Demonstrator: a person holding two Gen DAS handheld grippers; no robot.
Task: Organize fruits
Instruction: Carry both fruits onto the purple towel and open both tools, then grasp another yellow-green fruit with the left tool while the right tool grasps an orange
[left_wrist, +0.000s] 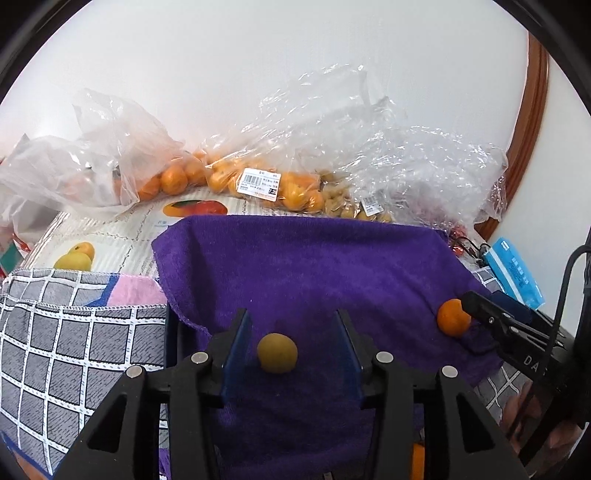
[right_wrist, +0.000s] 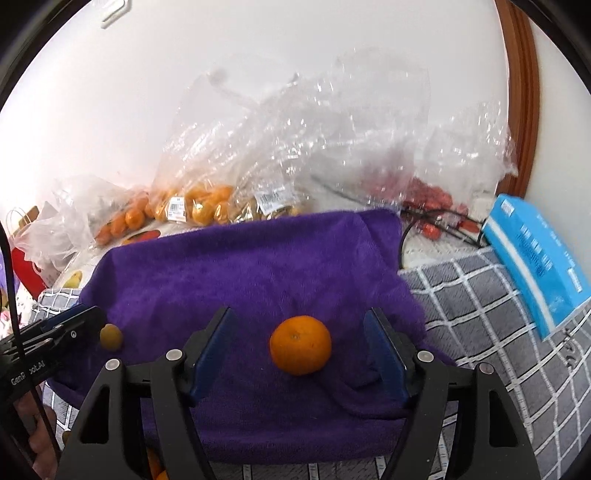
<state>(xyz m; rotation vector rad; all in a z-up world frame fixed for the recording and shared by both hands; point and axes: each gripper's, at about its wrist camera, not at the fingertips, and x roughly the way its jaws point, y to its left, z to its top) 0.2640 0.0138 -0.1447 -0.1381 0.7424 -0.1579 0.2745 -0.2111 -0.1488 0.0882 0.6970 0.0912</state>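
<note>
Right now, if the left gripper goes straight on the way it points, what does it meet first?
The small yellow fruit lying on the purple towel, between the left gripper's open jaws. Past it there is likely only towel, though depth is hard to judge.

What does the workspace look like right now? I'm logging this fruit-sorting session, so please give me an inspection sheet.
Surface: purple terry towel spread over a grey checked cloth.
Job's things: small yellow round fruit and orange mandarin, both lying loose on the towel, apart.
Clutter: clear plastic bags of oranges along the wall; blue box at the right.
Grippers: left gripper open, the yellow fruit between its fingers, untouched; right gripper open around the mandarin, gaps on both sides.
Cables: black cable behind the towel.
Surroundings: white wall, brown wooden frame.
</note>
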